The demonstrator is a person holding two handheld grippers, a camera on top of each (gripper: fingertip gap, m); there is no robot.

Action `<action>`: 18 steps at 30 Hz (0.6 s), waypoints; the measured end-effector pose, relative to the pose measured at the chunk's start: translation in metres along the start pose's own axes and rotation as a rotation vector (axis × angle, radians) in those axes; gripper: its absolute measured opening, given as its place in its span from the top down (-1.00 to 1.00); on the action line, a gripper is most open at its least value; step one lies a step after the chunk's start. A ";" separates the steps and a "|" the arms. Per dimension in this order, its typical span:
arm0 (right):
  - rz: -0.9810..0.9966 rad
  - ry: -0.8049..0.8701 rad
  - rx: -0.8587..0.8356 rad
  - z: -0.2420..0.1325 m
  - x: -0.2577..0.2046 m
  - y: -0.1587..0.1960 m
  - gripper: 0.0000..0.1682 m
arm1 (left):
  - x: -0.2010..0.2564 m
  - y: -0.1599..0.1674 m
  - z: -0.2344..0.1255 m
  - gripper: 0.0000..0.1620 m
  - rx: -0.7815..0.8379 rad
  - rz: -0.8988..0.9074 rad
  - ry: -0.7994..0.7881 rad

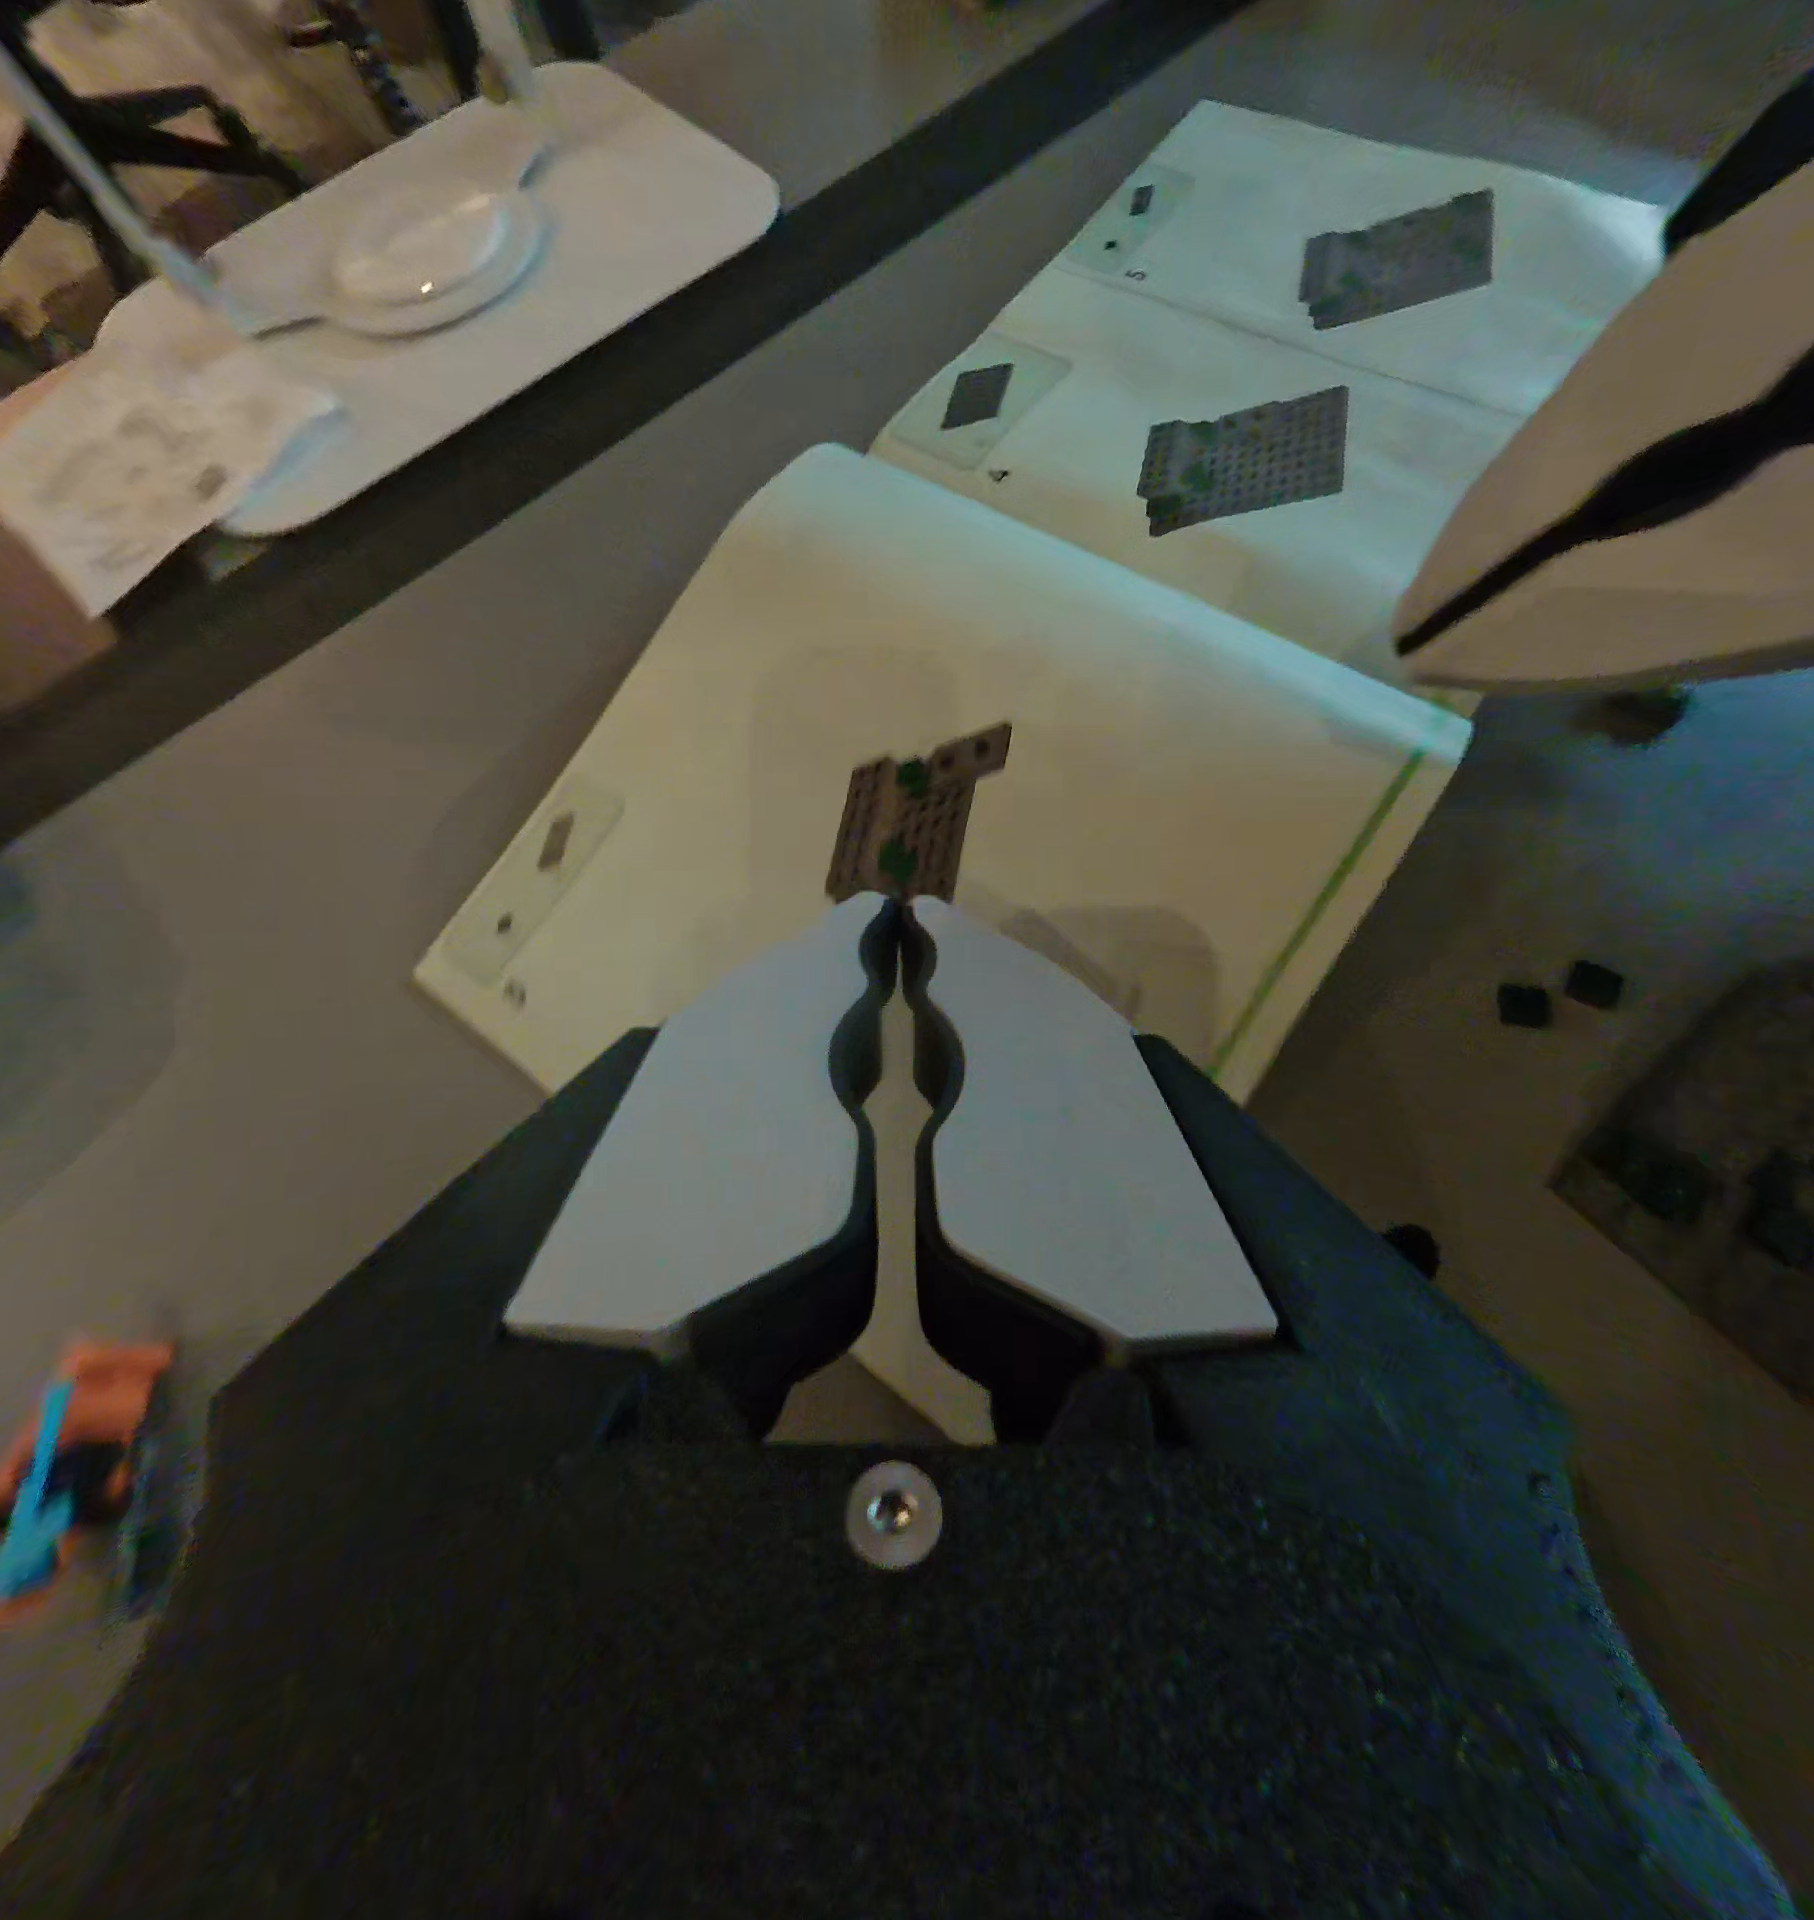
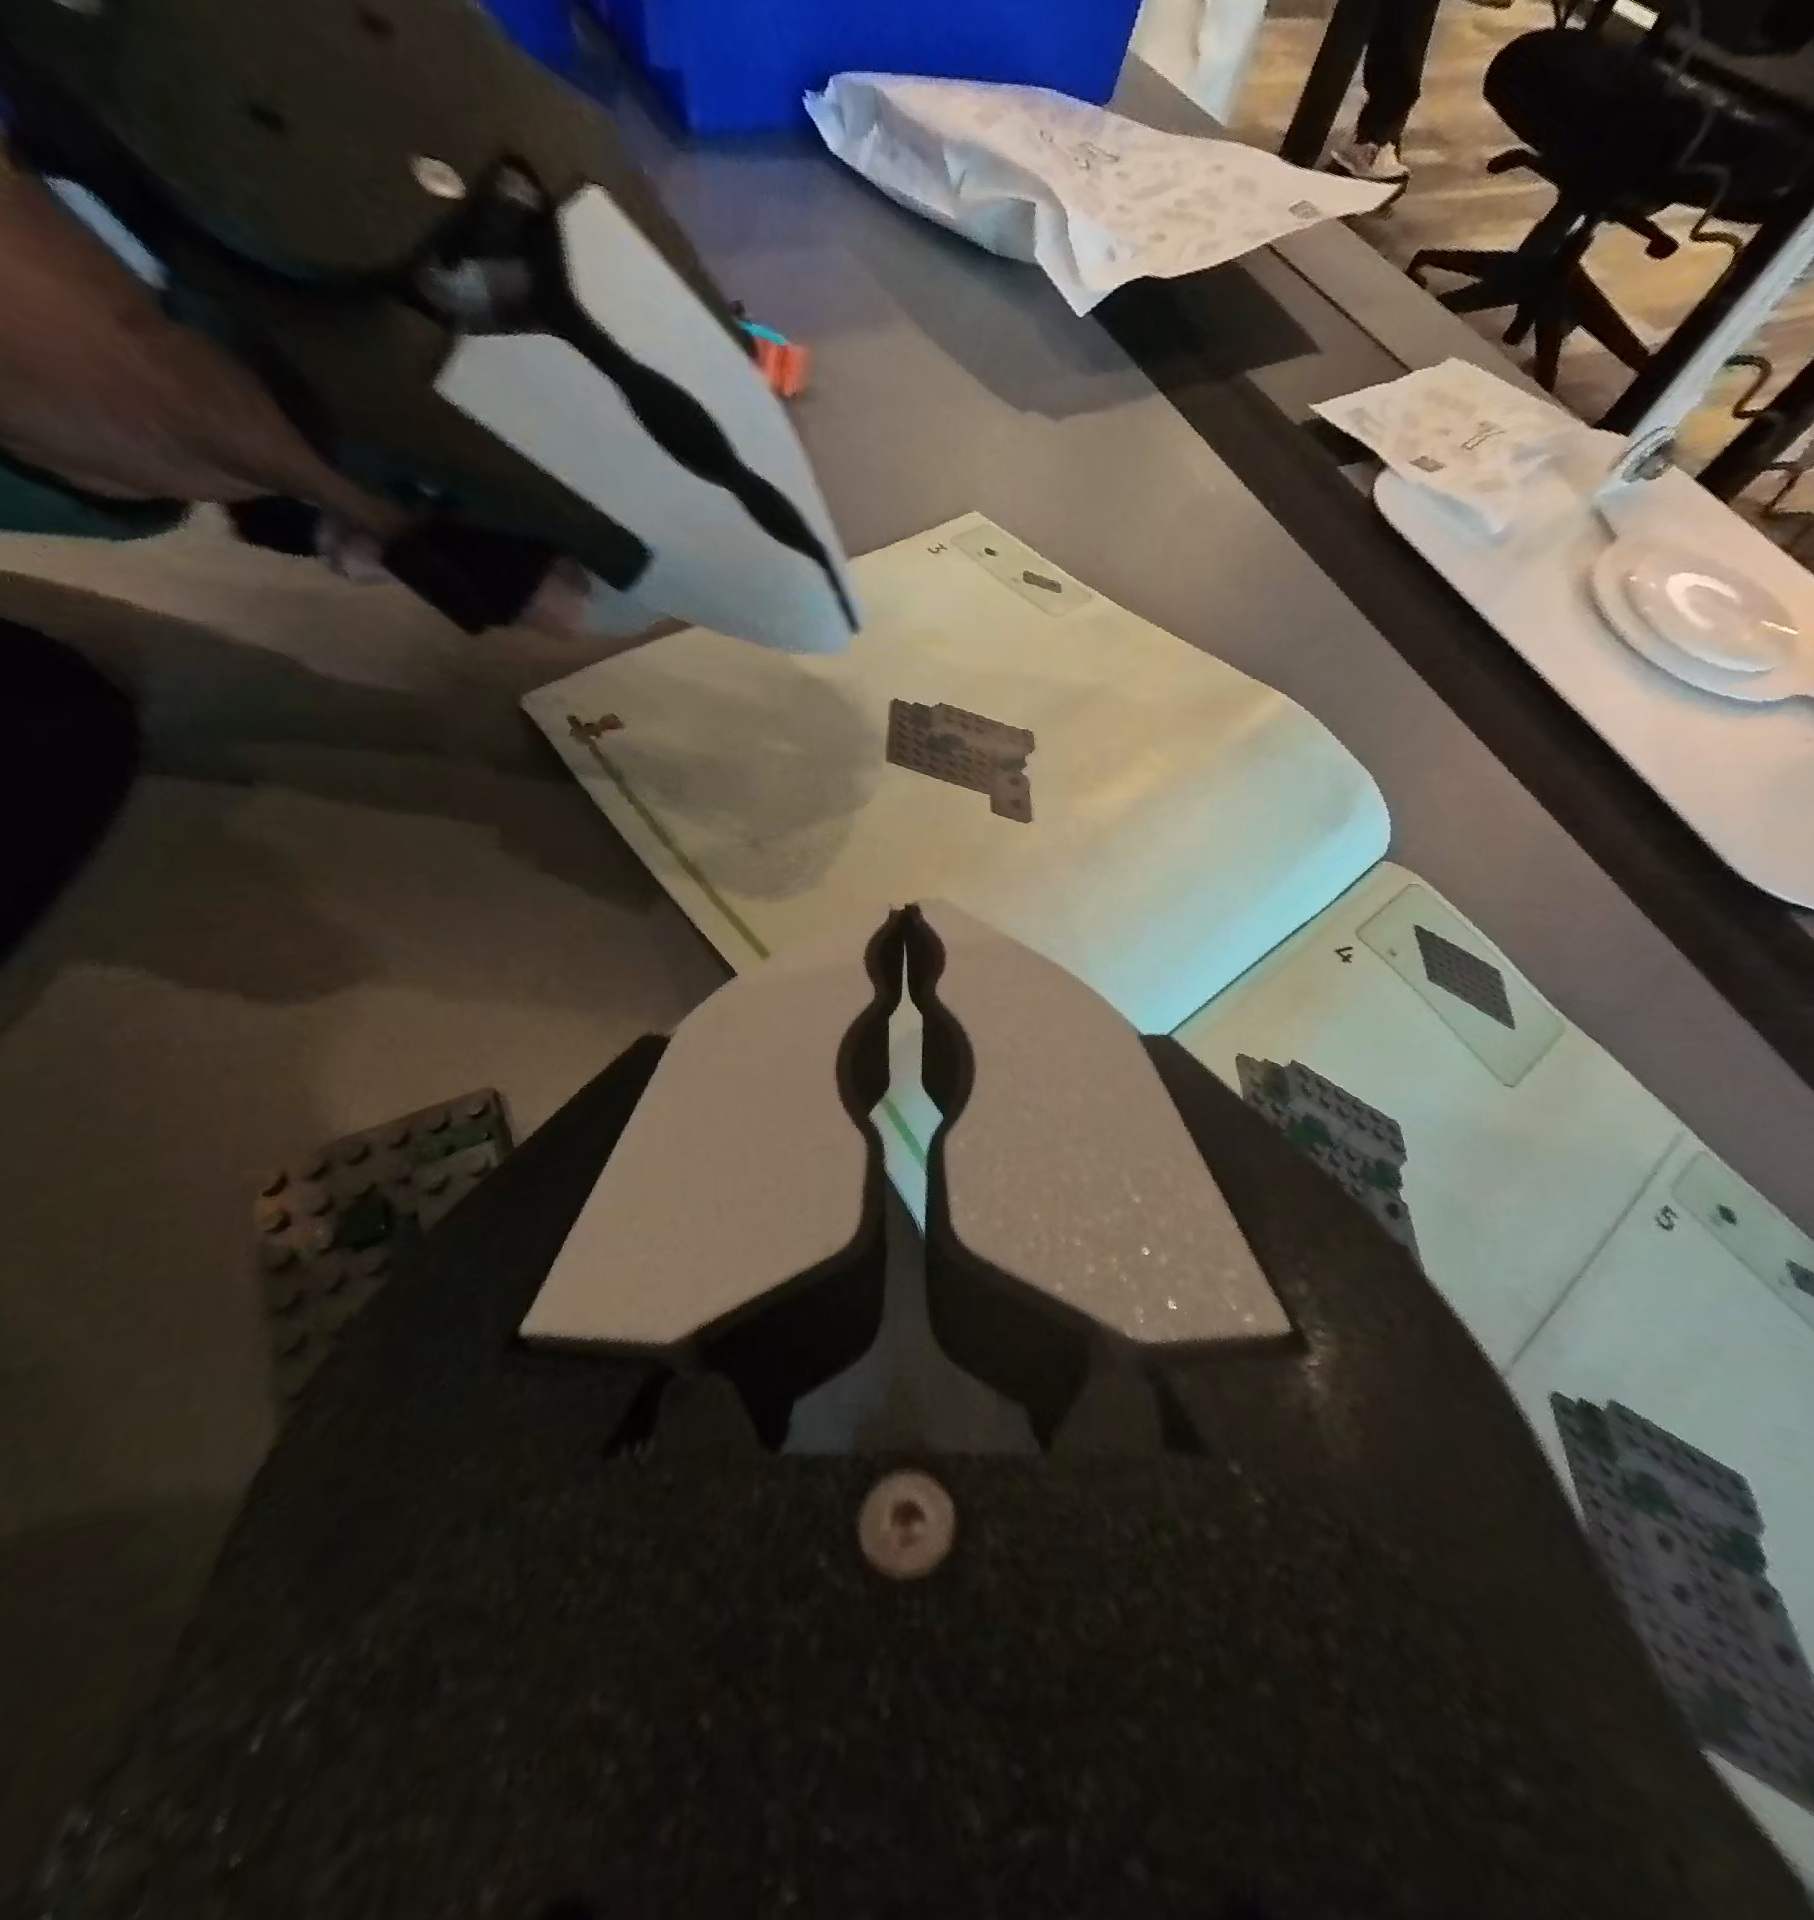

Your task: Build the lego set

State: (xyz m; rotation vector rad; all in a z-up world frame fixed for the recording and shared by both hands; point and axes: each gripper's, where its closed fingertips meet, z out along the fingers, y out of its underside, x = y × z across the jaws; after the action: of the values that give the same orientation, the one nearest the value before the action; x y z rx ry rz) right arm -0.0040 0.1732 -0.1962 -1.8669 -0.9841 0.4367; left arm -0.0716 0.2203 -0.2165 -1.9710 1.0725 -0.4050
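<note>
Grey tabletop (image 1: 259, 935) carries an open instruction booklet (image 1: 986, 644) under both closed, empty tools, left tool (image 1: 898, 909) and right tool (image 2: 908, 914), while the studded plate (image 2: 383, 1195), light, stiff and likely best pinched by its edges, lies beside it.

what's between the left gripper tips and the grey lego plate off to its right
In the left wrist view: the booklet's right edge with its green stripe, then bare table with two small dark bricks just before the lego plate.
</note>
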 end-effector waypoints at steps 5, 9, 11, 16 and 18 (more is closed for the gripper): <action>-0.013 0.017 0.005 -0.007 0.005 0.002 1.00 | -0.003 -0.006 0.023 1.00 -0.043 0.017 0.049; 0.013 0.014 0.010 -0.008 0.008 0.005 1.00 | -0.004 -0.003 0.034 1.00 -0.088 0.006 0.070; 0.024 0.010 0.013 -0.008 0.009 0.006 1.00 | -0.003 0.000 0.036 1.00 -0.099 0.000 0.077; 0.031 0.005 0.013 -0.007 0.009 0.007 0.99 | -0.002 0.007 0.038 1.00 -0.117 -0.004 0.079; 0.029 0.003 0.011 -0.007 0.009 0.008 0.99 | -0.002 0.009 0.038 1.00 -0.121 -0.002 0.078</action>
State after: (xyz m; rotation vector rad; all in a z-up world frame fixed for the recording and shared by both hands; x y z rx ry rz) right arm 0.0095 0.1742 -0.1993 -1.8738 -0.9519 0.4554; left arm -0.0543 0.2391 -0.2463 -2.0770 1.1683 -0.4297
